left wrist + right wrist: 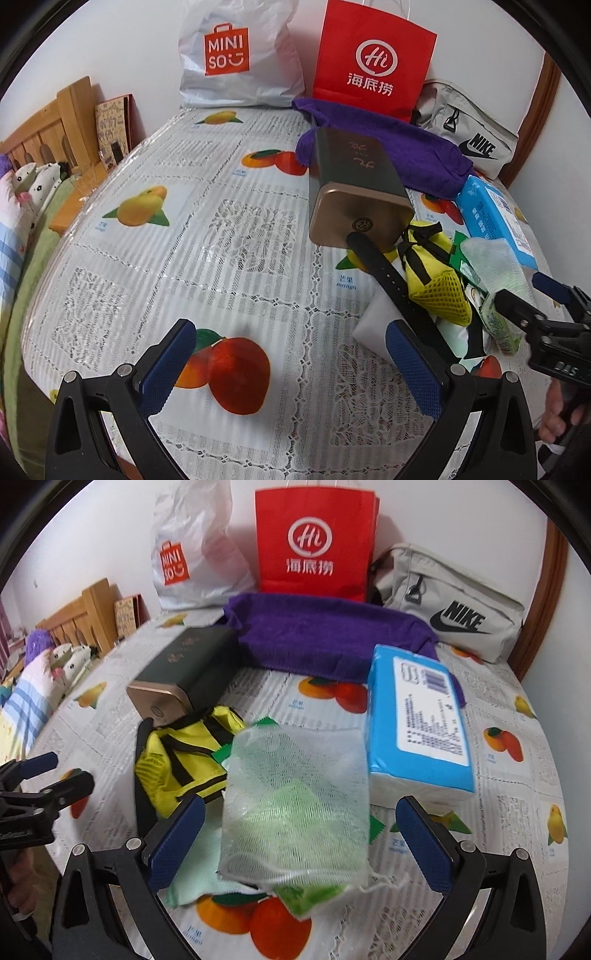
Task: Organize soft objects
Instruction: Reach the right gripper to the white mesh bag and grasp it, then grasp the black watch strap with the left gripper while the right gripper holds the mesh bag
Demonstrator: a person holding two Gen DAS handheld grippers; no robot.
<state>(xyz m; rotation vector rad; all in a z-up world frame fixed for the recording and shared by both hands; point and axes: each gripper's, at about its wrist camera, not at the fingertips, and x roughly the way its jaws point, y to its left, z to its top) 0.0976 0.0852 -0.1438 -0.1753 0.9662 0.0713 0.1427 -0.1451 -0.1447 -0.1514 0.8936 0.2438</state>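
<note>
Both grippers hover with jaws apart, holding nothing. The right gripper (299, 843) hangs over a white mesh pouch (295, 805) with green contents, which lies near the bench's (155, 266) right side on its fruit-print cloth. Just left of the pouch is a yellow mesh bag with black straps (184, 760); touching its right is a blue tissue pack (417, 720). A folded purple towel (325, 638) lies toward the far edge. The left gripper (290, 363) hangs above bare cloth near the front edge.

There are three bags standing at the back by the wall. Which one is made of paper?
The red bag in the middle, stiff and flat-sided with string handles. The white MINISO bag is crinkly plastic, and the grey Nike bag is fabric.
</note>
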